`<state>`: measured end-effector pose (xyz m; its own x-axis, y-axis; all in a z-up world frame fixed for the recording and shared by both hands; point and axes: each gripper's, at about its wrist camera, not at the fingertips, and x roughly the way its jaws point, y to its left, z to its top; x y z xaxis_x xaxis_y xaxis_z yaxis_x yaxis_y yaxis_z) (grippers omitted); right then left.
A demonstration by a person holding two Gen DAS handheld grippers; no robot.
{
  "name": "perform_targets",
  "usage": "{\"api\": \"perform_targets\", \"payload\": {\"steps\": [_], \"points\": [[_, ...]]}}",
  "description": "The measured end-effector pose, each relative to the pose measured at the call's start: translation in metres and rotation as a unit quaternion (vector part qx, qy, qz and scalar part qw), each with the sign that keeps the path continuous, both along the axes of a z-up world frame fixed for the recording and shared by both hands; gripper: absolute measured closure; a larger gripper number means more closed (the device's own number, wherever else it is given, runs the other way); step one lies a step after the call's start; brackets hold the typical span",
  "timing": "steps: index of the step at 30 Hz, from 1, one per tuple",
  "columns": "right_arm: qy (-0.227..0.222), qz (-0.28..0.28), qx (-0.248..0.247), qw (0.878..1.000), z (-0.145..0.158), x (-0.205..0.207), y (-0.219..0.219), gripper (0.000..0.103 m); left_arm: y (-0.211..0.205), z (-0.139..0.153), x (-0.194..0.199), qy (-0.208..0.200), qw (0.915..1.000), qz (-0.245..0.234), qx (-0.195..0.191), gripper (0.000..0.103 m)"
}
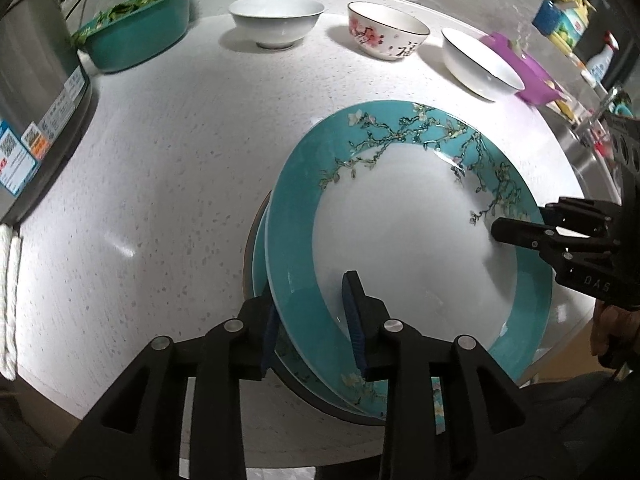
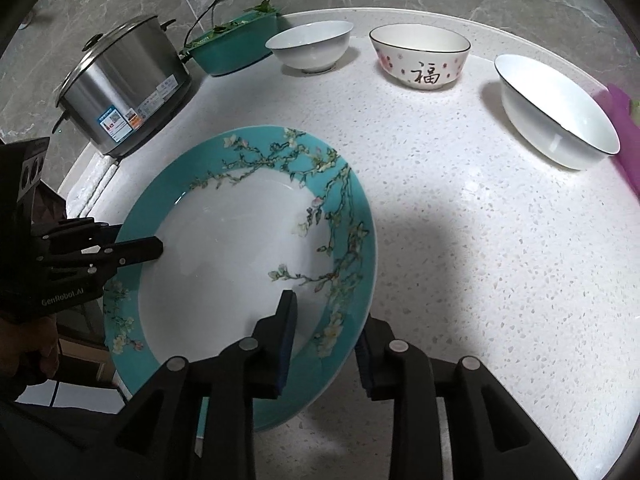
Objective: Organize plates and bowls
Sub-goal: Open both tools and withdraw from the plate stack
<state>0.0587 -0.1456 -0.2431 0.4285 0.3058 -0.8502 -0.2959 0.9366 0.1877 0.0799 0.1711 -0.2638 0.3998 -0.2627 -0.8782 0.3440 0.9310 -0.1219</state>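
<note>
Landmark: the teal blossom plate [image 1: 400, 240], top of a small stack on the white speckled desk [image 1: 160, 160].
Stack: a second teal plate [image 1: 260, 256] shows under the top one at its left edge, with a dark rim below both.
Left tool [image 1: 312, 320]: straddles the near-left rim of the top plate, one blue pad over the white well, the other outside the rim; the jaws stand slack, with gaps to the rim on both sides.
Right tool [image 2: 326, 344]: straddles the opposite rim the same way, released, pads apart from the china.
Top plate: sits tilted on the stack, borne by the plates beneath rather than by either tool.
Bowls: beyond the plate, in a row along the far edge of the desk, stand a plain white bowl [image 1: 276, 20], a bowl with pink flowers [image 1: 386, 30] and a wide white bowl with a dark rim [image 1: 480, 64].
Other things: left of the plate, a steel cooker [image 2: 124, 84]; beyond it, a teal basin of greens [image 1: 136, 36].
</note>
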Motion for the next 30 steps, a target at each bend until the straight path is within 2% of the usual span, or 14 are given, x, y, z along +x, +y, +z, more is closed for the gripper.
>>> {"api": "perform_targets", "payload": {"steps": [3,5,7,10,17,22,24,26,30], "points": [[-0.004,-0.006,-0.009,1.000,0.000,-0.001,0.004,0.070,-0.002,0.000,0.000,-0.003,0.9999,-0.015,-0.005,0.061],[-0.012,-0.008,-0.023,1.000,0.001,-0.003,0.009,0.070,-0.003,0.000,0.000,-0.009,0.9997,-0.023,-0.001,0.050],[-0.013,-0.013,-0.031,0.999,0.001,-0.005,0.011,0.070,-0.003,0.000,0.000,-0.011,0.9994,-0.032,-0.003,0.047],[-0.020,-0.019,-0.044,0.999,0.004,-0.008,0.015,0.070,0.001,0.000,0.004,-0.018,0.9993,-0.032,0.009,0.029],[-0.026,-0.045,-0.045,0.998,0.005,-0.010,0.016,0.068,0.014,0.009,0.013,-0.030,0.9991,-0.030,0.002,0.029],[-0.034,-0.079,-0.032,0.996,0.015,-0.014,0.004,0.047,0.022,0.032,0.024,-0.047,0.9985,-0.026,-0.011,0.019],[-0.037,-0.098,-0.023,0.994,0.024,-0.017,-0.006,0.038,0.025,0.051,0.034,-0.052,0.9979,-0.019,-0.034,0.015],[-0.042,-0.132,-0.004,0.990,0.036,-0.020,-0.028,0.031,0.022,0.069,0.043,-0.055,0.9967,-0.023,-0.055,0.006],[-0.040,-0.213,0.035,0.976,0.058,-0.020,-0.090,0.027,-0.017,0.109,0.073,-0.042,0.9902,-0.068,-0.114,0.003]]}}
